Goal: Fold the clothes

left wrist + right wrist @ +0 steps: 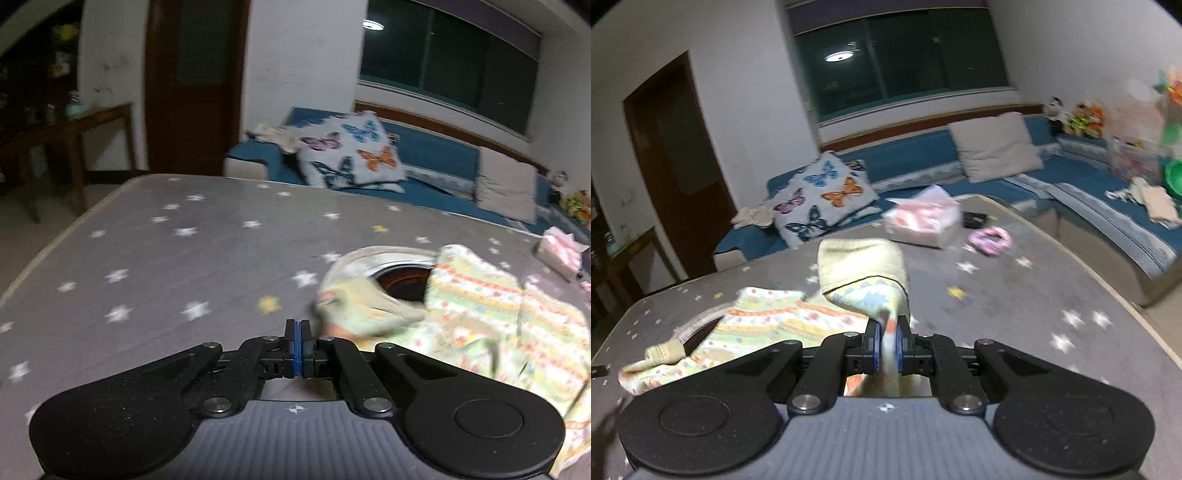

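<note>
Small patterned garment (768, 321), pale green with orange and yellow bands, lying crumpled on the star-printed grey surface (1015, 295). In the right wrist view one sleeve or leg of it, ending in a plain cuff (860, 262), rises from the right gripper (889, 347) toward 12 o'clock; the bulk of the cloth spreads toward 9 to 10 o'clock. The right fingers are clamped on this limb, with cloth filling the gap between the blue pads (873, 347).

In the left wrist view the garment (480, 306) lies at 1 to 3 o'clock from the left gripper (297, 345), its neck opening (400, 280) facing the camera. The left fingers are pressed together, holding nothing, just beside the cloth's nearest edge. The left is judged free to take a second hold.
</note>
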Motion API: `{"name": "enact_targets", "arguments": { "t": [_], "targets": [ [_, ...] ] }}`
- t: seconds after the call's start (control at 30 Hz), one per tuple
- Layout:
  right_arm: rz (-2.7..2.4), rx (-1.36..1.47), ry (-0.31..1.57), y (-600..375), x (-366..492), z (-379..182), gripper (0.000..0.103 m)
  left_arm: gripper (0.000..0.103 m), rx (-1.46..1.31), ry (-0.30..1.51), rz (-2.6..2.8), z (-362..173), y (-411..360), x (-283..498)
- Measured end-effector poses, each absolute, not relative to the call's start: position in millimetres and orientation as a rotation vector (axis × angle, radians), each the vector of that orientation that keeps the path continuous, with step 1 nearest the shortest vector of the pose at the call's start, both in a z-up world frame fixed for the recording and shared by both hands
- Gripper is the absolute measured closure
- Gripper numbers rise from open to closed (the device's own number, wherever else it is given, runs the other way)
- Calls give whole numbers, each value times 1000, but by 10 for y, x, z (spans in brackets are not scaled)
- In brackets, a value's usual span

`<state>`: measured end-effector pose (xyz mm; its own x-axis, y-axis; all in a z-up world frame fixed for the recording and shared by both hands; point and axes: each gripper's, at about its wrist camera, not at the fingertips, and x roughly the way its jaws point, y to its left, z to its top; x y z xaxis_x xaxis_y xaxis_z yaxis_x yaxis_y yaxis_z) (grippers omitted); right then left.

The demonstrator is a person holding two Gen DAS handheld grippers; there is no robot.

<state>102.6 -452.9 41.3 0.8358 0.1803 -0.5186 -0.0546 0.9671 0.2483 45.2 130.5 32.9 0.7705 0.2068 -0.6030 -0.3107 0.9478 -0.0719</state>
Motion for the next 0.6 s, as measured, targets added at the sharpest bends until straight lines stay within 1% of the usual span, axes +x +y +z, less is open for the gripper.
{"name": "enact_targets", "arguments": {
  "t": [0.1,0.17,0.23,0.3,0.33,0.37,0.4,0.43,0.47,0.53,0.6],
  "targets": [
    [60,249,610,-4706,853,272,95,103,-168,649,274,307,1327,342],
    [-4,264,648,-4828,797,151,91,103,-156,664,255,289,1312,331],
    [-55,270,677,-4914,755,62,91,103,-143,680,236,271,1297,321],
    [-70,263,678,-4920,731,47,90,100,-131,695,216,254,1281,310],
    [-78,259,678,-4924,719,40,86,100,-112,692,202,253,1239,357],
    [-85,256,678,-4927,707,33,82,92,-91,687,187,253,1190,413],
    [-93,253,679,-4930,695,26,80,76,-71,685,177,243,1143,476],
    [-96,248,680,-4922,702,20,77,66,-52,683,168,232,1096,540],
    [-97,242,681,-4906,722,14,76,50,-31,679,160,222,1043,616],
    [-103,240,684,-4901,706,-5,72,46,2,675,148,193,973,763],
    [-109,243,695,-4903,697,-30,72,43,36,681,118,142,904,914]
  ]
}}
